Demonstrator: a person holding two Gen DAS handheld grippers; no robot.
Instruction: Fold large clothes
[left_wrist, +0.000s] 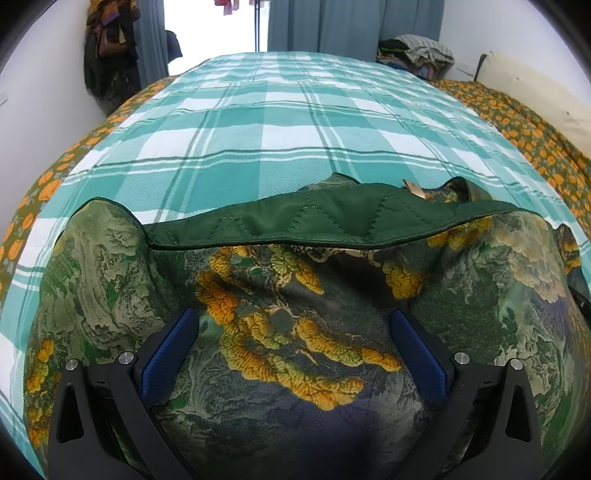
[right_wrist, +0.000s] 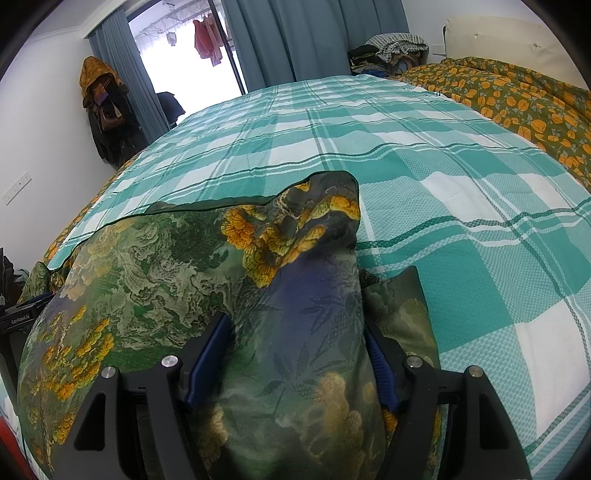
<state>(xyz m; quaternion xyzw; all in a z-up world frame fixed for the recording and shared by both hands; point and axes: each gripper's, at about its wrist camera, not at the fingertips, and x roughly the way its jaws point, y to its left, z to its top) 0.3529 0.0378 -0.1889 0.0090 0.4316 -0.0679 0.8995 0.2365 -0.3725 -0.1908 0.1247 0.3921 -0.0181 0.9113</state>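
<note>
— Two grippers, both over that printed jacket. Where is it lying?

— On the near end of the bed, on the teal-and-white checked cover. The cloth has a slight sheen, printed with mossy green hills and bunches of yellow-orange leaves, going to deep blue nearest the cameras. The lining is turned out along the far edge, toward twelve o'clock: plain dark green, quilted in stitched triangles, edged with thin piping.

— And the left gripper?

— Jaws spread wide, blue ribbed pads at about eight and four o'clock, flat printed cloth between them. I see nothing pinched.

— The right gripper?

— Its jaws stand fairly wide too, but a thick, rounded roll of the jacket fills the gap, and the pads sit against its sides. It looks gripped. That roll runs away toward twelve o'clock and ends in a soft point.

— What else is around?

— An olive quilt with orange flowers at two o'clock, grey-blue curtains behind, and a heap of clothes beside a padded cream headboard.
</note>
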